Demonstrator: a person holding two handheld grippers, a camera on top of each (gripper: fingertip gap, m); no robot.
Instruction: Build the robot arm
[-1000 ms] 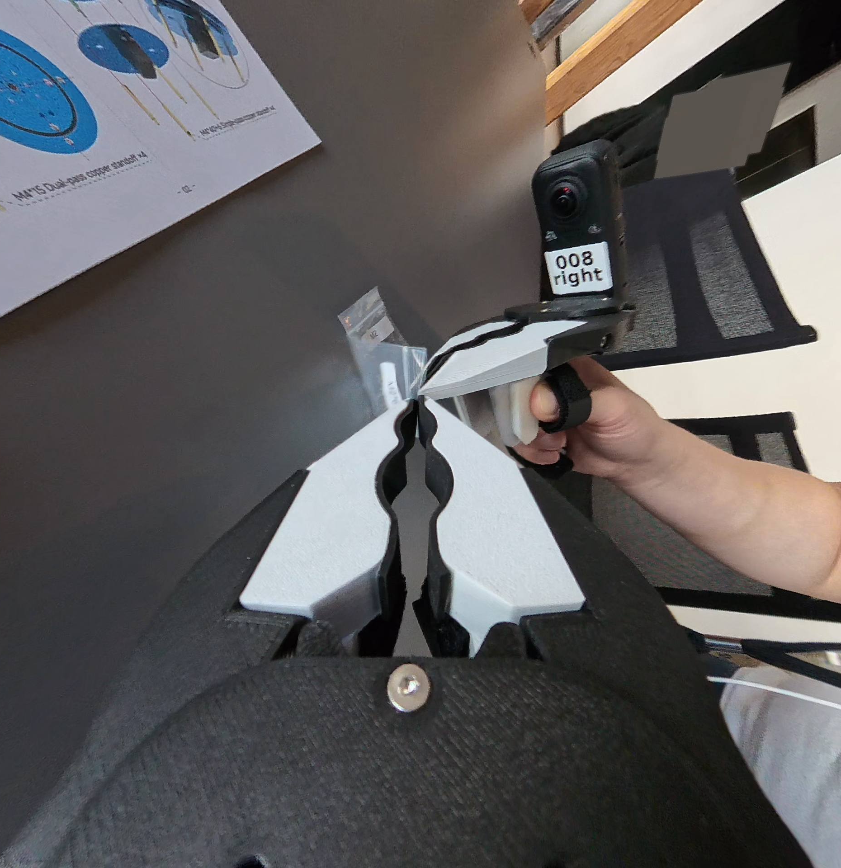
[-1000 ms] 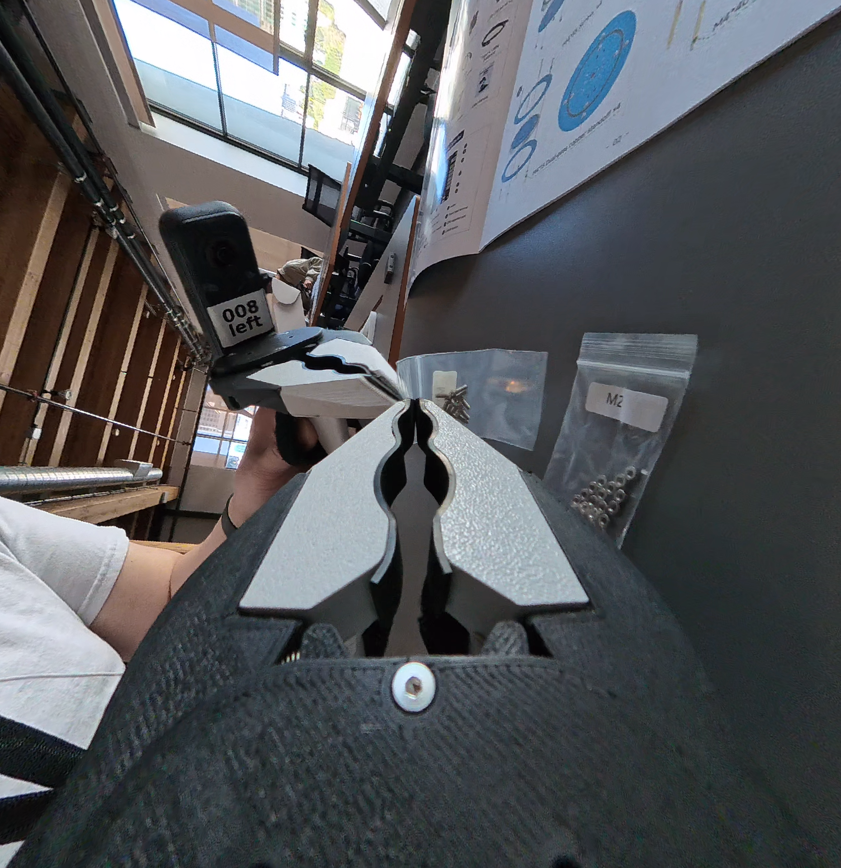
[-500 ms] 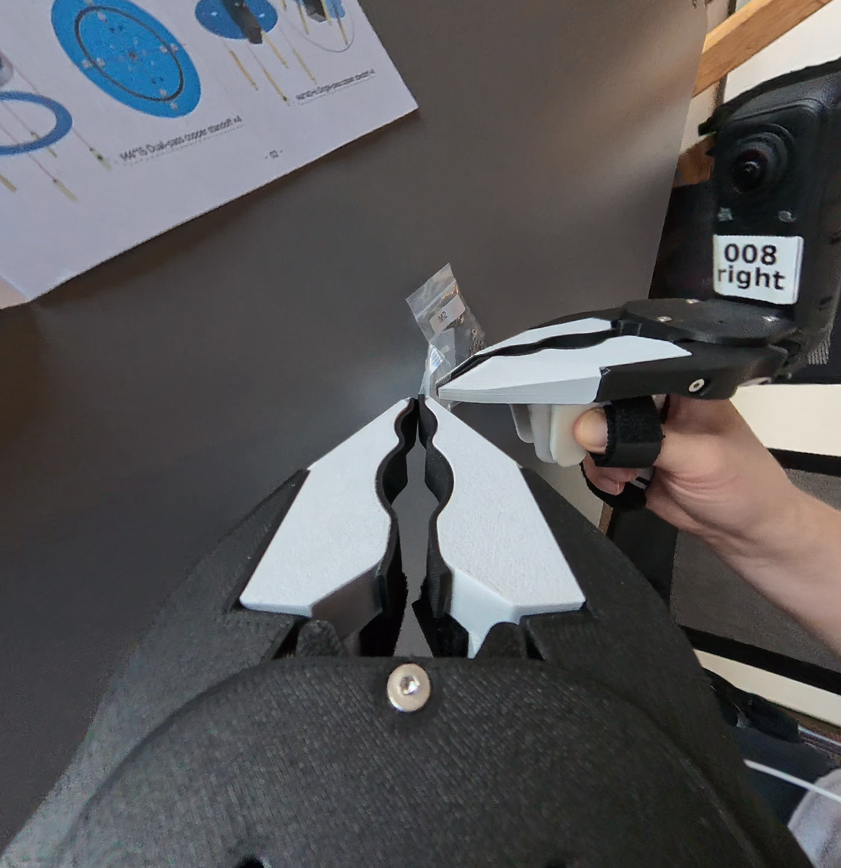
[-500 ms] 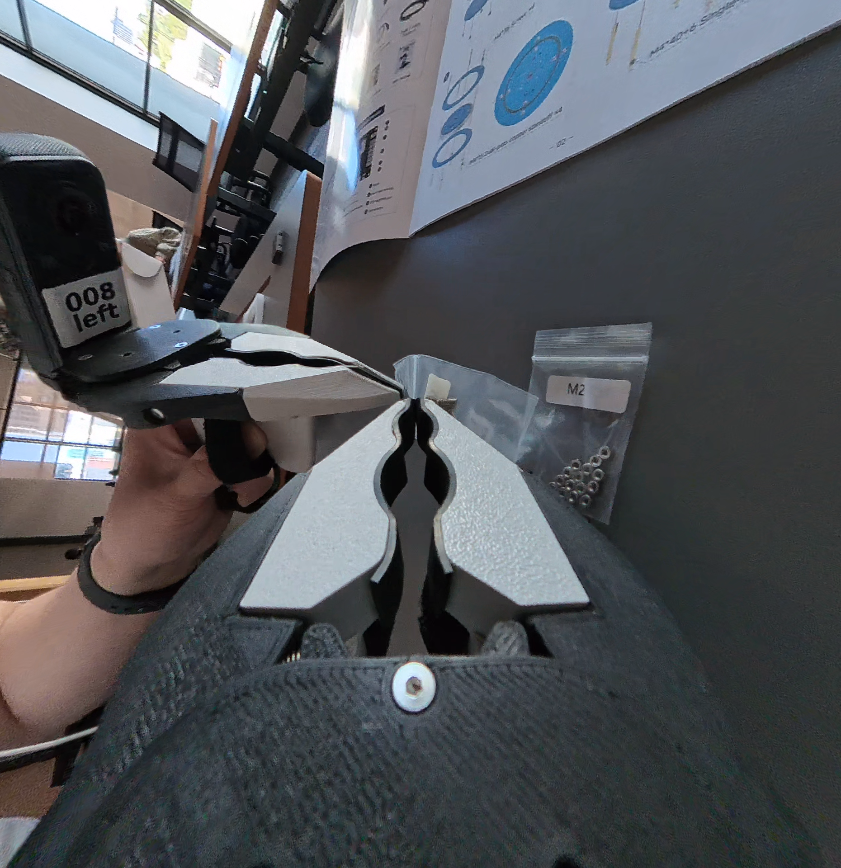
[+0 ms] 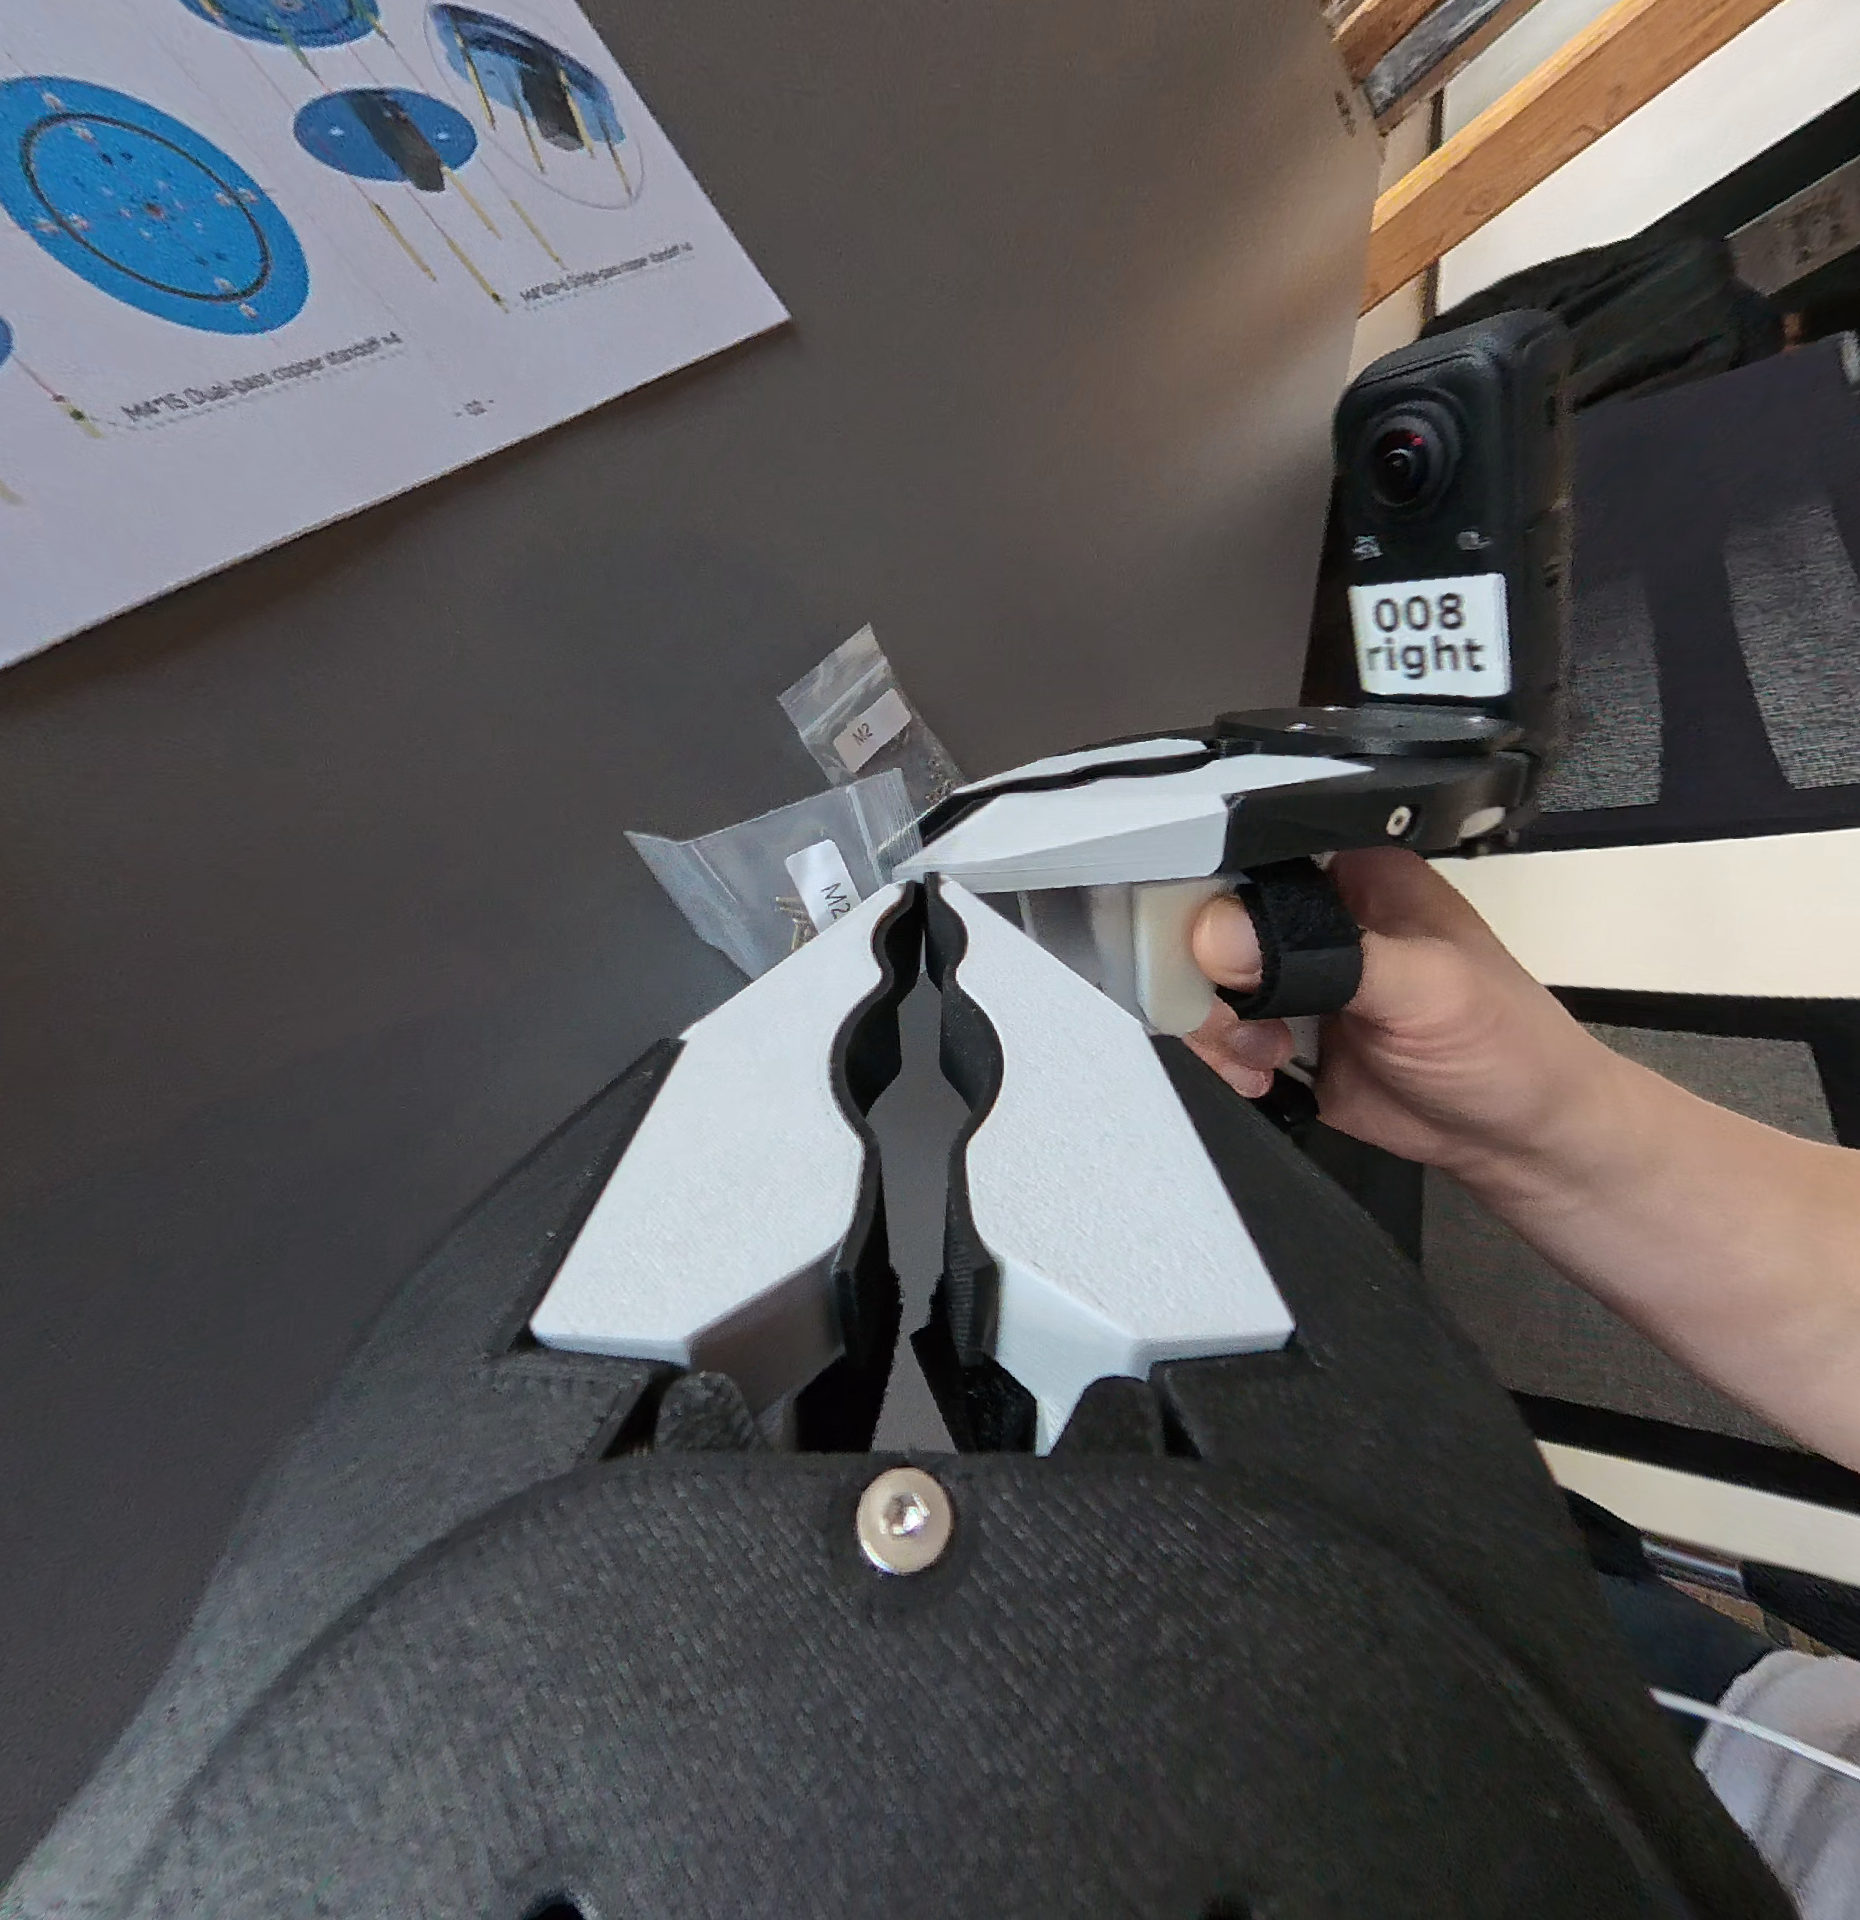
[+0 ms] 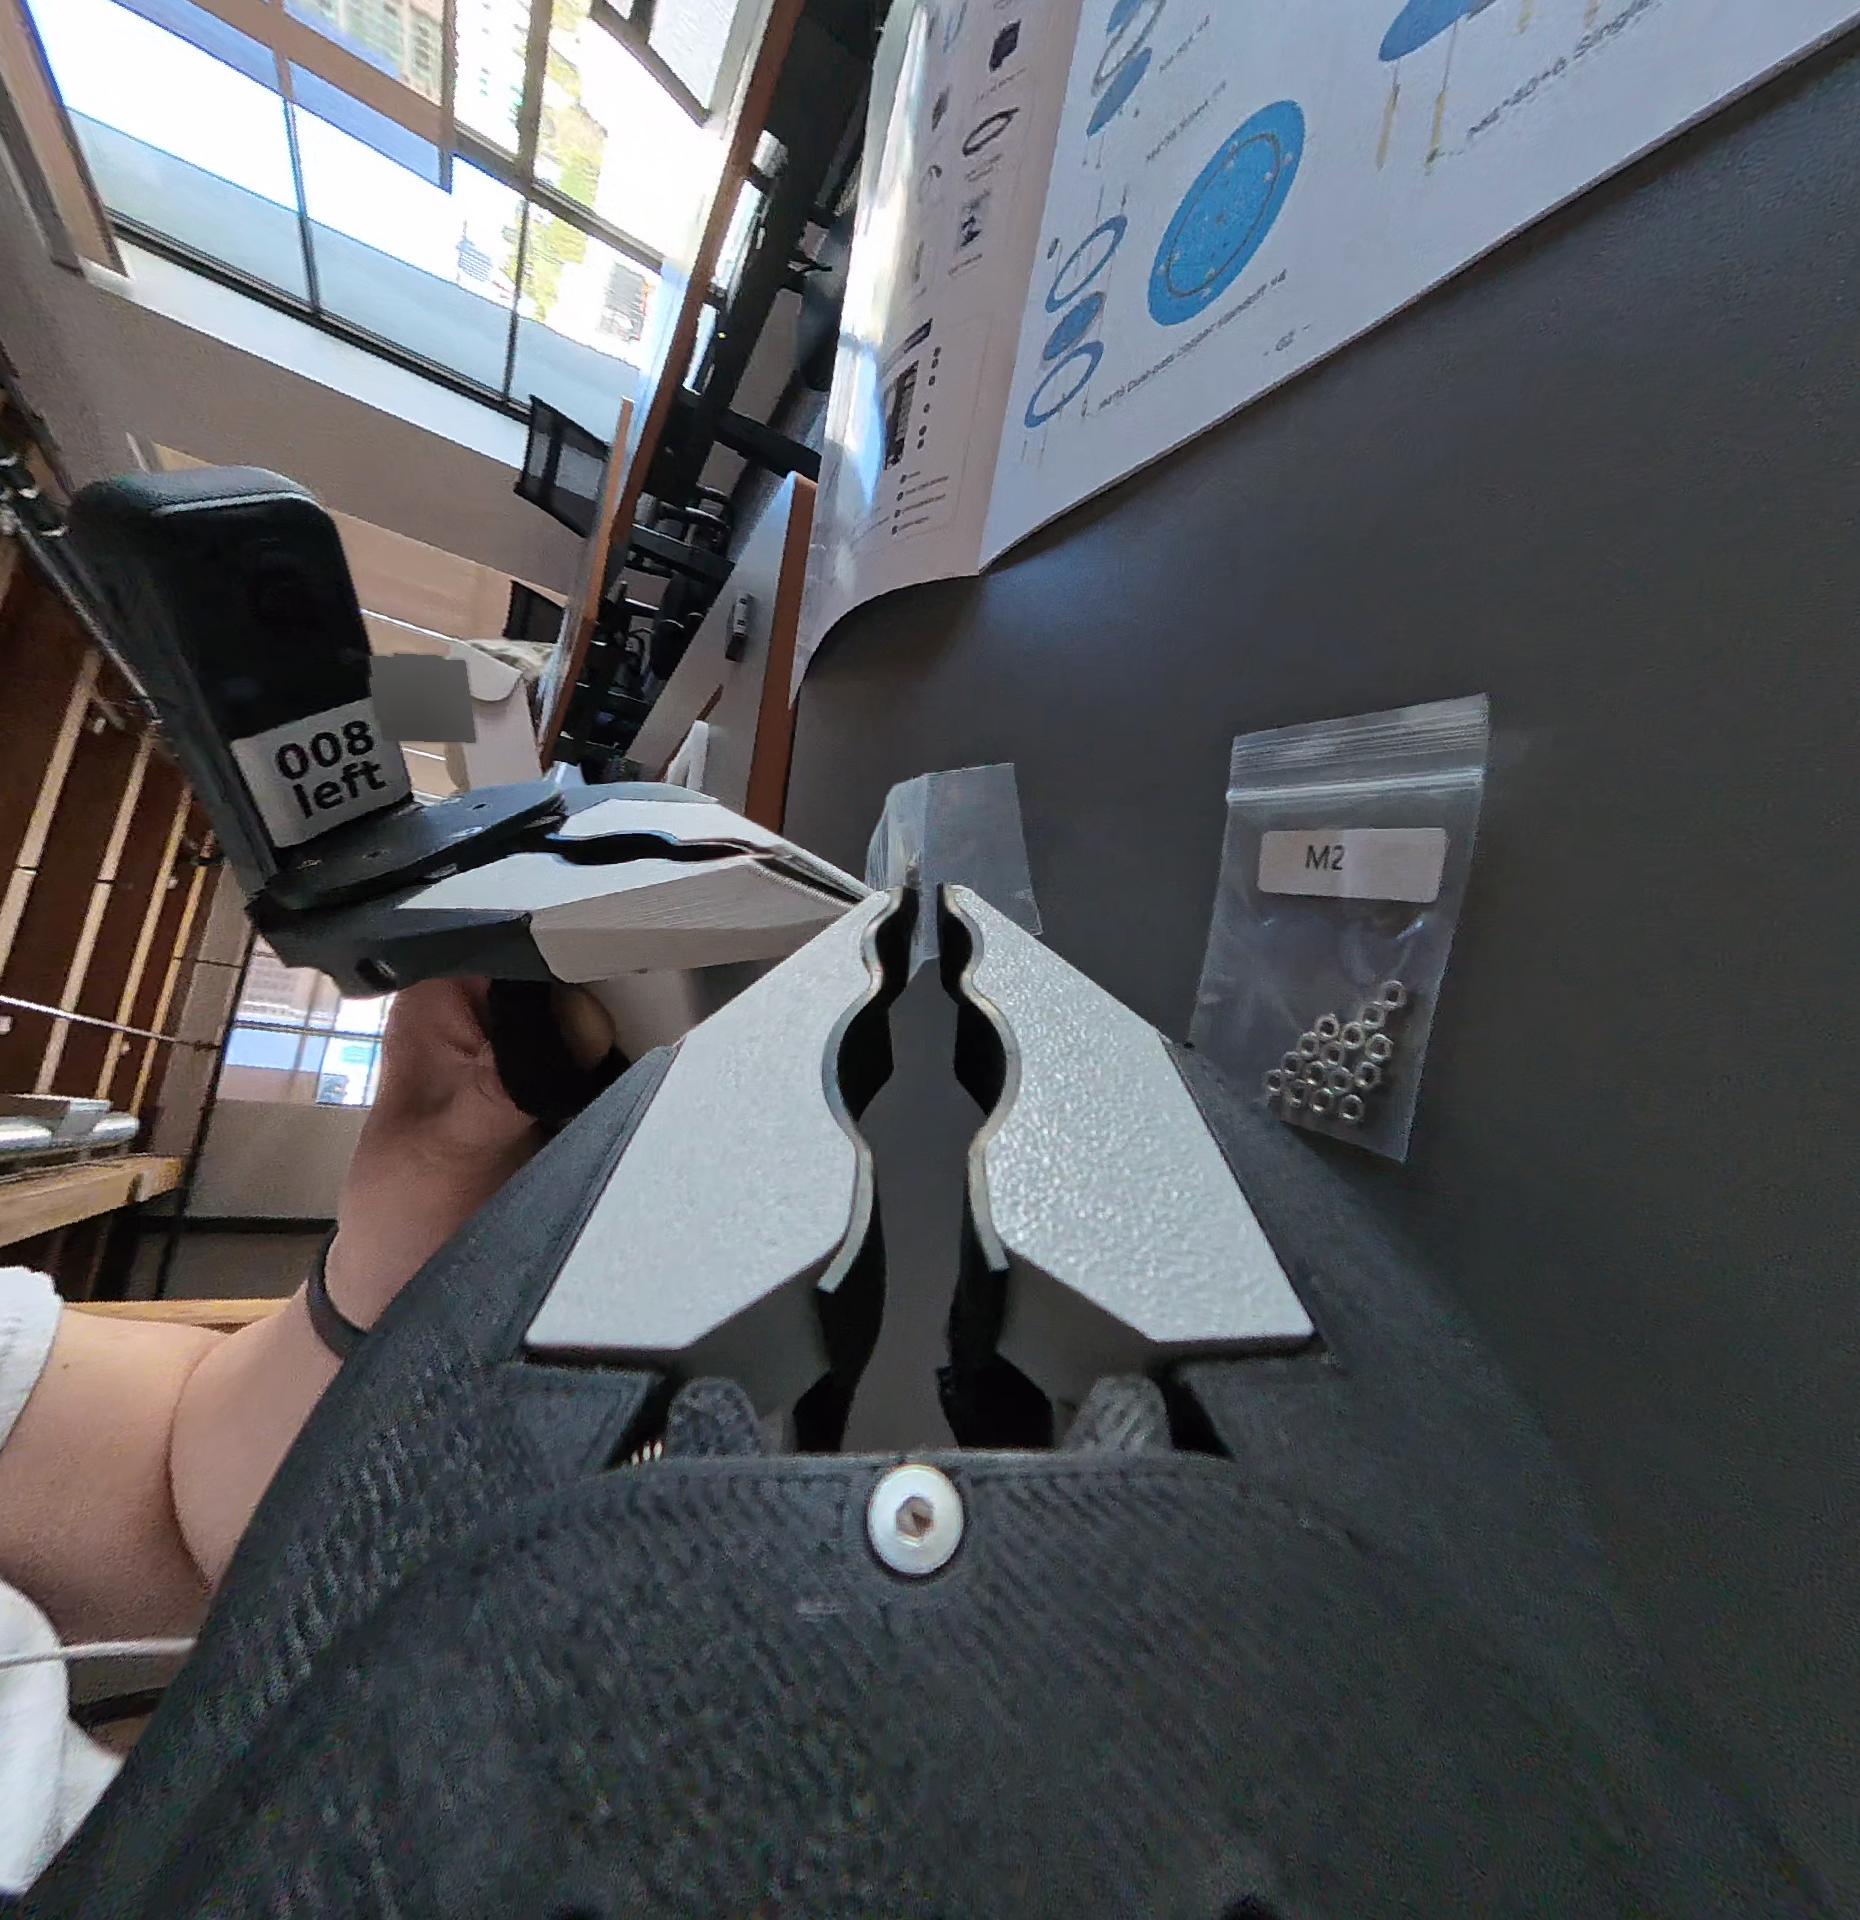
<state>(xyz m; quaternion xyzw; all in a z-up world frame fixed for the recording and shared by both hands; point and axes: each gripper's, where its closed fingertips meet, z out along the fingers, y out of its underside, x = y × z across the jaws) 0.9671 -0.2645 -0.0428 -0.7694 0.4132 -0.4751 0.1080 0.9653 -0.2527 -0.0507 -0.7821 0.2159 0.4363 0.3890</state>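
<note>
Screw bag (image 5: 770, 904), a small clear zip pouch, is standing up off the dark grey surface (image 5: 282, 935) between the two gripper tips. Most of its film is lying hidden behind the fingers, and in the right wrist view only its upper edge is showing.

Across the far side of the surface a large printed sheet (image 5: 282, 260) with blue disc drawings is lying, cut off by the frame edges. At the surface's left end, windows (image 6: 386, 208) and timber framing are showing in the room.

The left gripper (image 5: 921, 896) is pressing its jaws together at the pouch edge, and the film appears to be pinched there, though the contact is hard to make out. The right gripper (image 6: 926, 902) is holding its jaws nearly together, with a thin strip of the film sitting in the narrow gap. The two tips are almost touching each other. A right hand (image 5: 1404, 1029) and a left hand (image 6: 438, 1101) are gripping the handles.

A nut bag (image 6: 1341, 935) is lying flat on the surface, just to the right of the right gripper and apart from it. The contents of the screw bag are too small to make out clearly.
</note>
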